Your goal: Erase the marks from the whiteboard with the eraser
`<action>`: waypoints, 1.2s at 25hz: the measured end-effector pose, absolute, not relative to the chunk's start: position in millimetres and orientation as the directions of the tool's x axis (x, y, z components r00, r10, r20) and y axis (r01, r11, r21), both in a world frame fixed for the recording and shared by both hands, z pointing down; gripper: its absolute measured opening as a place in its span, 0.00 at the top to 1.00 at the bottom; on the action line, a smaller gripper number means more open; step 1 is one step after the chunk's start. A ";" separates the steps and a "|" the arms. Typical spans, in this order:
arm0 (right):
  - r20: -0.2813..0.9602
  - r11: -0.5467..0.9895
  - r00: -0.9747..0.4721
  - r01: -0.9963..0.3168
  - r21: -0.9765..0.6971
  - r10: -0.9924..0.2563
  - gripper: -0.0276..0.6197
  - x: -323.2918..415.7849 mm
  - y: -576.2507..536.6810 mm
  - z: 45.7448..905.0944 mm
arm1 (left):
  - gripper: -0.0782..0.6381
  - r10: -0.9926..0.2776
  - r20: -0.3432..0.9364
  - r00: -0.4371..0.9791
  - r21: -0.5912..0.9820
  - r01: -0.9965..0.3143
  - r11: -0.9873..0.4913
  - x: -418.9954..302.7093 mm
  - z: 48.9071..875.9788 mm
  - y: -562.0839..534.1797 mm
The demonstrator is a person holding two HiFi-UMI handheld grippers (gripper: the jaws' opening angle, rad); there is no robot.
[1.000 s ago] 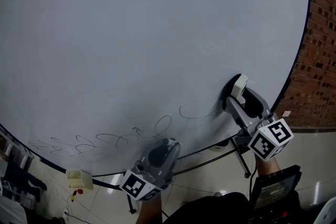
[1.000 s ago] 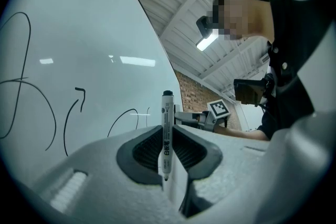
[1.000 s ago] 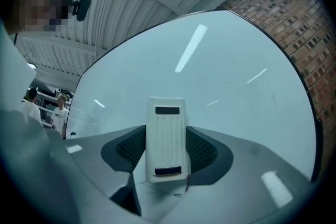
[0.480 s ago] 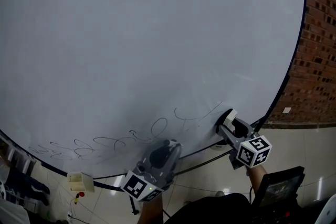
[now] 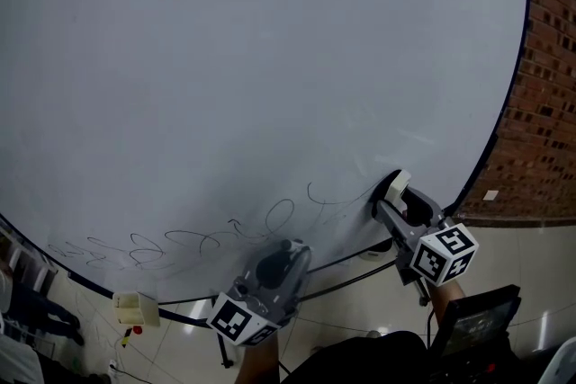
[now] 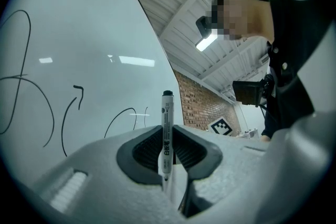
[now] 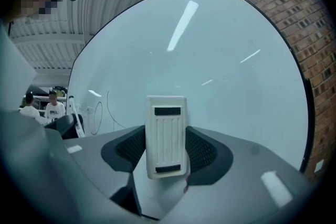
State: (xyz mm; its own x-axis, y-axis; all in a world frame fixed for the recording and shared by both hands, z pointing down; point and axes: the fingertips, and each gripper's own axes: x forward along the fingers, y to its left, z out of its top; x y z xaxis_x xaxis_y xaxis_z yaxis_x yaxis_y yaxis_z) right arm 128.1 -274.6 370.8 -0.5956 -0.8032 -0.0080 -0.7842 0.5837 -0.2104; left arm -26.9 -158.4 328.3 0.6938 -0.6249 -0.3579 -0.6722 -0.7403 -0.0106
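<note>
Right claw [image 7: 167, 150] is clenched on the eraser [image 7: 166, 131], at the whiteboard's [image 5: 270, 58] lower right edge, just right of the marks [image 5: 180, 243]. Left claw [image 6: 167, 157] grips a marker [image 6: 166, 123] below them. Risks: slipping off the bottom edge, or hitting the left claw when sweeping left. Open room is upward.

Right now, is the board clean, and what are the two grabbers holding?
whiteboard: pen marks along its lower edge, not erased.
left gripper: shut on the marker, which stands upright.
right gripper: shut on the eraser.
</note>
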 end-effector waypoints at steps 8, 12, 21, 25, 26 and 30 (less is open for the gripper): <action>-0.194 0.630 -0.602 -0.763 -0.144 -0.774 0.59 119.8 -267.3 243.6 | 0.81 -0.637 -0.376 0.673 0.011 -0.684 -0.729 -42.8 331.3 -156.3; -0.228 0.631 -0.596 -0.765 -0.130 -0.770 0.59 119.7 -266.0 232.3 | 0.81 -0.637 -0.372 0.676 0.014 -0.682 -0.732 -45.4 331.7 -156.8; -0.062 0.568 -0.568 -0.799 -0.197 -0.820 0.59 118.3 -270.7 348.0 | 0.81 -0.596 -0.356 0.720 0.007 -0.635 -0.772 -45.4 333.8 -154.1; 0.045 0.527 -0.553 -0.813 -0.245 -0.832 0.59 119.8 -274.0 413.8 | 0.81 -0.584 -0.336 0.738 0.009 -0.618 -0.786 -48.9 341.4 -148.4; 0.063 0.517 -0.547 -0.818 -0.253 -0.834 0.59 120.0 -274.3 425.1 | 0.81 -0.586 -0.328 0.741 0.011 -0.617 -0.787 -50.1 343.8 -147.4; 0.091 0.504 -0.544 -0.818 -0.277 -0.834 0.59 121.9 -275.3 448.7 | 0.81 -0.593 -0.316 0.740 0.013 -0.622 -0.783 -50.6 345.2 -142.4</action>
State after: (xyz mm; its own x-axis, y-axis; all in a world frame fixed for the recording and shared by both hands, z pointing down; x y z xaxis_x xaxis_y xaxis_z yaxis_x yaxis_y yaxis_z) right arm 121.9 -275.3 448.7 -0.5445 -0.8339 0.0905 -0.8180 0.5040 -0.2774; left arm -50.6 -142.4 345.2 0.7404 -0.5931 -0.3164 -0.6218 -0.7831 0.0130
